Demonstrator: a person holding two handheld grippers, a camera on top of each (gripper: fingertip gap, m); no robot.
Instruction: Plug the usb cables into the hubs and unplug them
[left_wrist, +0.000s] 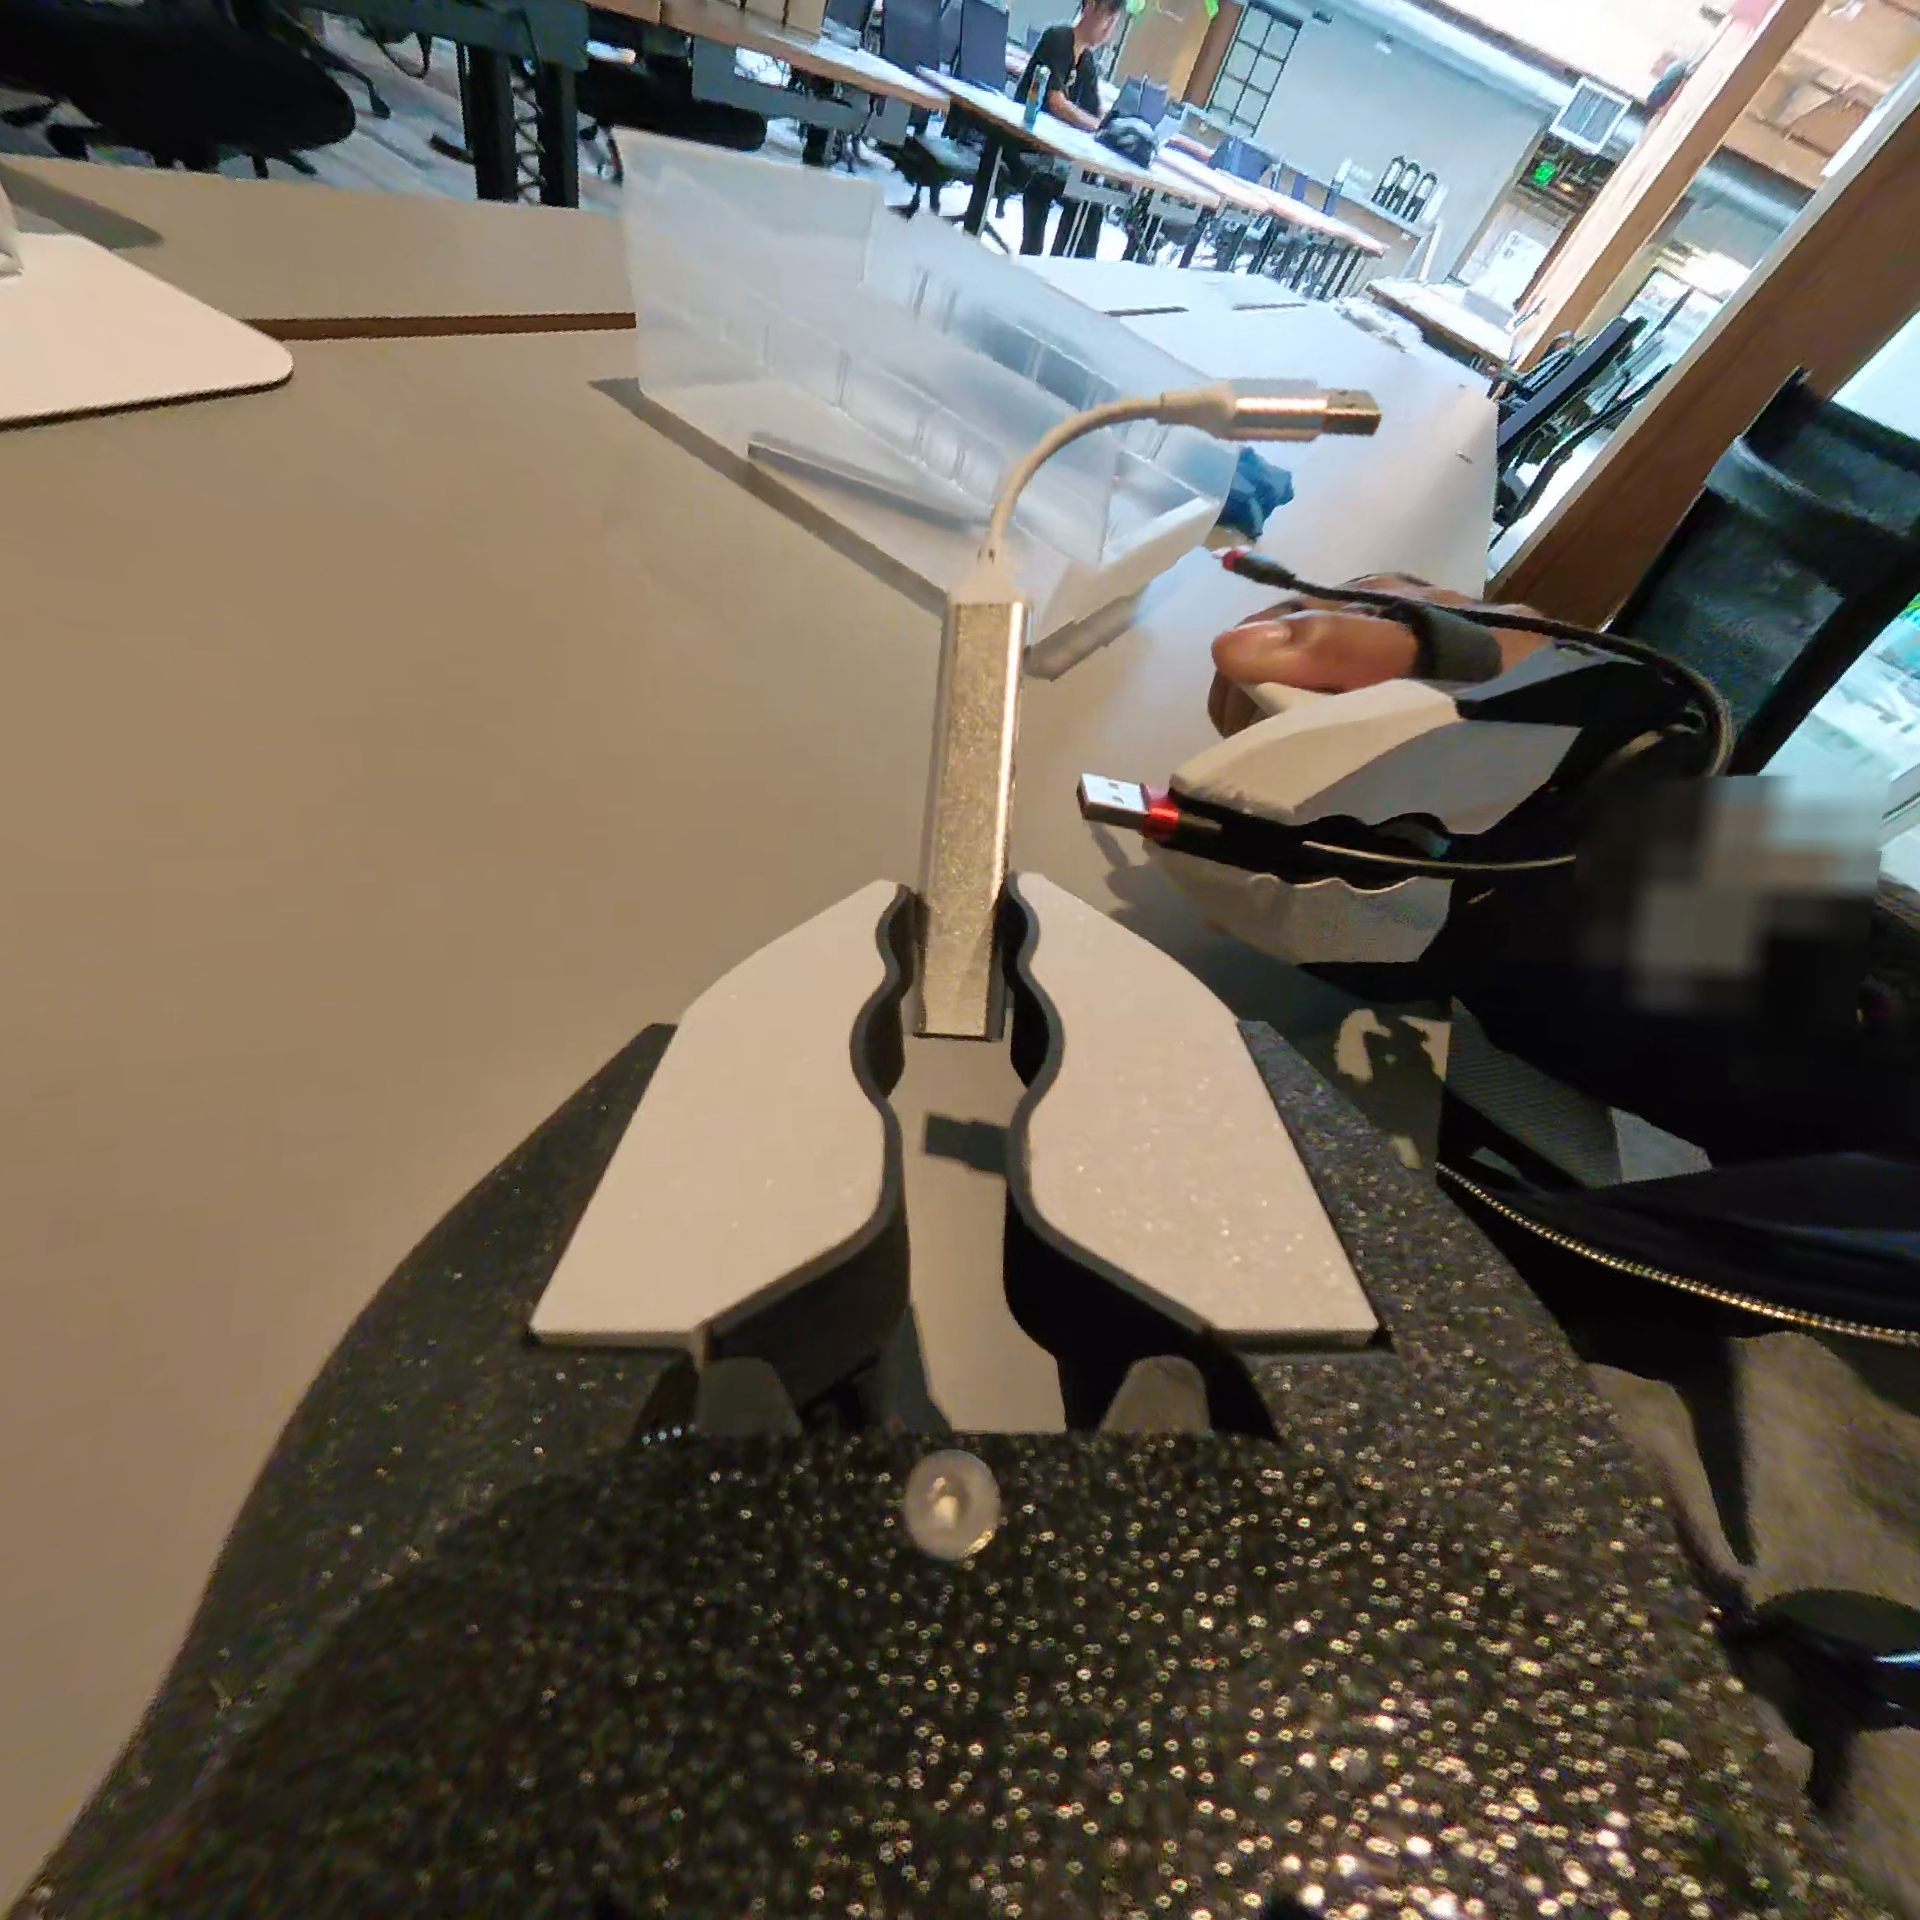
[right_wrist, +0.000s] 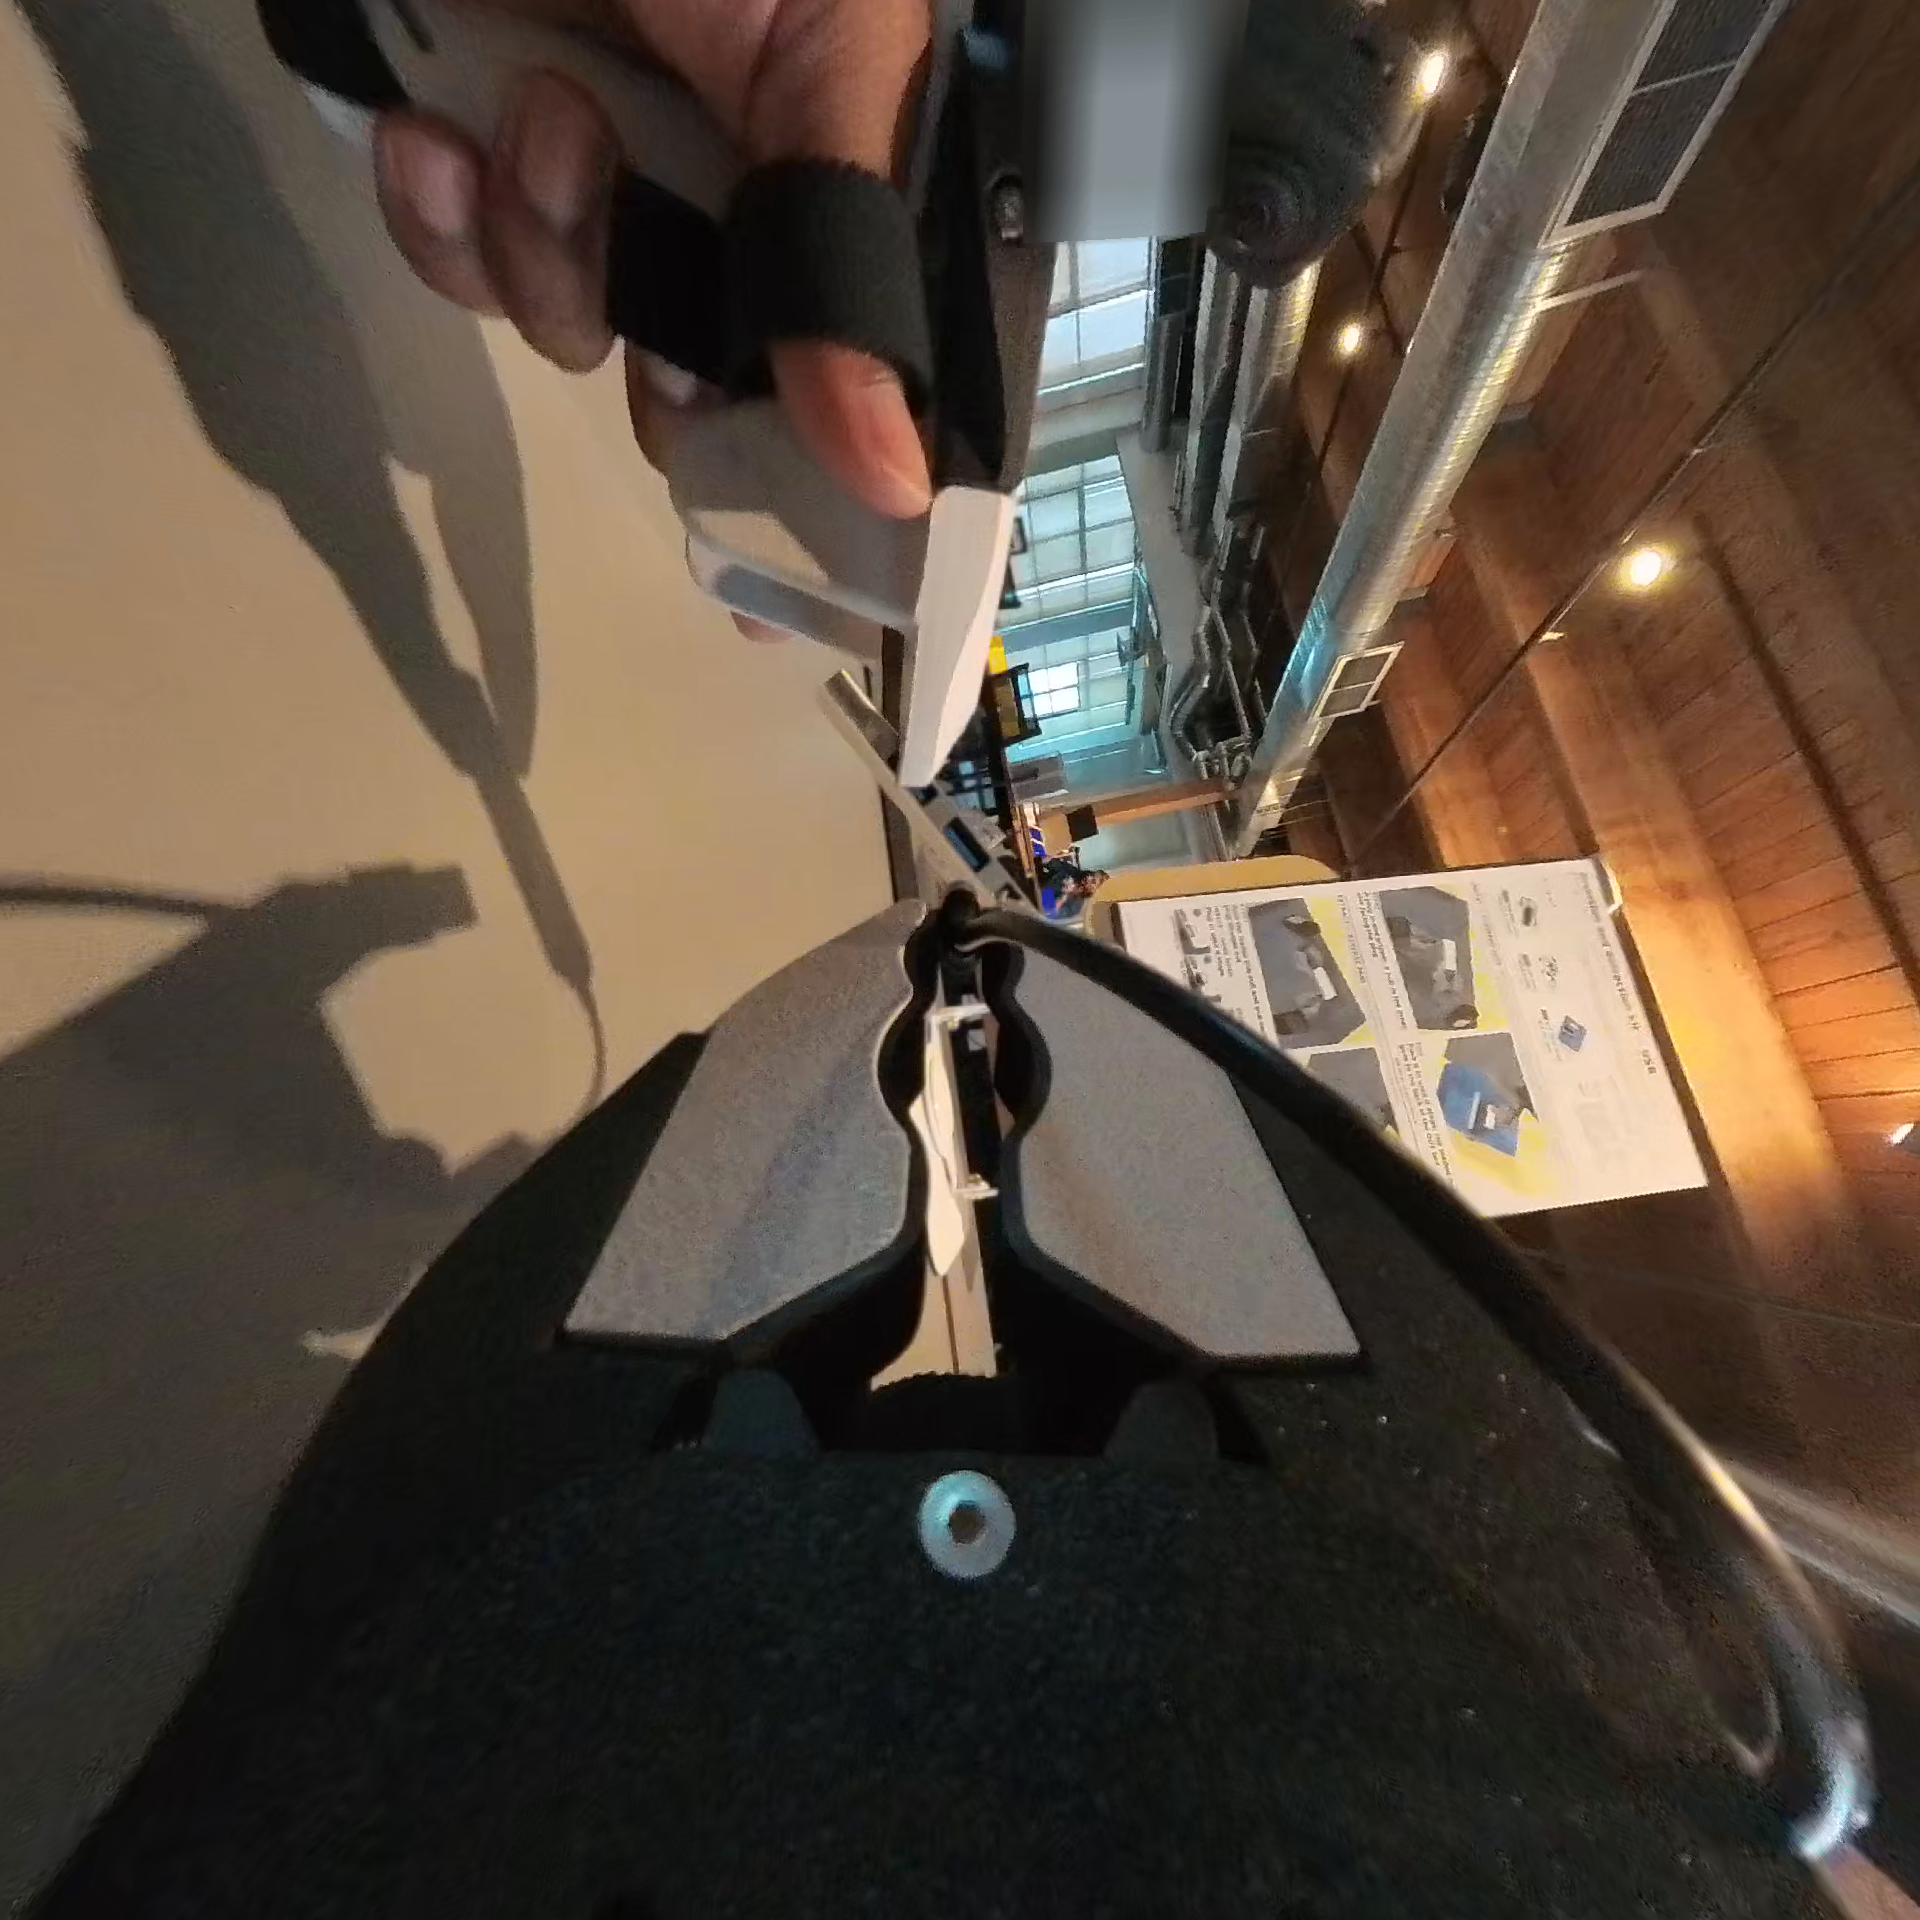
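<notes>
Silver USB hub (left_wrist: 966, 821) is clamped at its lower end between the left gripper (left_wrist: 961, 935) fingers (left_wrist: 769, 1091), which are closed tight on it. Hub stands near upright above the grey desk (left_wrist: 416, 675). Its short white pigtail arcs up and right, ending in a silver USB-A plug (left_wrist: 1314, 410) hanging free in the air.

Right gripper (left_wrist: 1174, 831) comes in from the right in the left wrist view, turned on its side, fingers pinched on a black braided cable (left_wrist: 1558, 665) just behind the red-collared USB-A plug (left_wrist: 1117, 805). That plug points at the hub's side, close but apart, not inserted. Cable loops back over the gripper; its other red-tipped end (left_wrist: 1247, 566) sticks up near the person's hand (left_wrist: 1351, 649).

Right wrist view: own gripper (right_wrist: 961, 920) fingers nearly together on the cable (right_wrist: 1299, 1081) at the tips; plug itself hidden past them. Hub (right_wrist: 935, 831) and the left hand (right_wrist: 727, 260) are just ahead, motion-blurred.

Behind the hub: clear plastic organiser box (left_wrist: 883, 343) on the desk, white pad (left_wrist: 114, 332) far left. Port detail on the hub not readable.
</notes>
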